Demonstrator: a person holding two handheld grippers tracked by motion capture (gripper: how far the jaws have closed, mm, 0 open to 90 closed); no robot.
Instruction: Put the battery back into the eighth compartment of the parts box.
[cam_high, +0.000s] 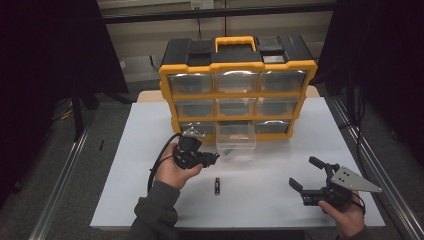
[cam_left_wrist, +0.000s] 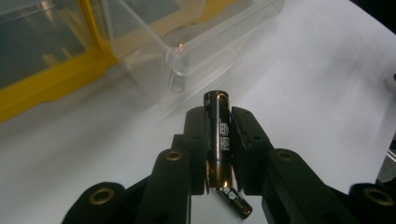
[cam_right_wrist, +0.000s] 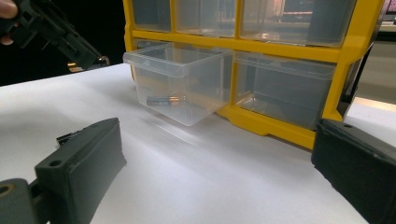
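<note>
- Now the left gripper (cam_left_wrist: 218, 140) has its jaws clamped on a black-and-gold battery (cam_left_wrist: 218, 135), which stands lengthwise between the pads with its top end poking out past the fingertips.
- From the high view, that left gripper (cam_high: 212, 159) is held above the white table (cam_high: 140, 150), just in front of the pulled-out clear drawer (cam_high: 236, 145).
- That drawer (cam_right_wrist: 180, 84) juts from the bottom row of the yellow organizer (cam_high: 238, 65), middle column, and another battery (cam_right_wrist: 161, 100) lies on its floor.
- A further loose battery (cam_high: 217, 185) lies on the table between the two hands, near the front edge; it also peeks out below the left jaws (cam_left_wrist: 236, 203).
- Well apart to the right, the right gripper (cam_high: 306, 175) rests low over the table with its jaws spread wide and nothing between them.
</note>
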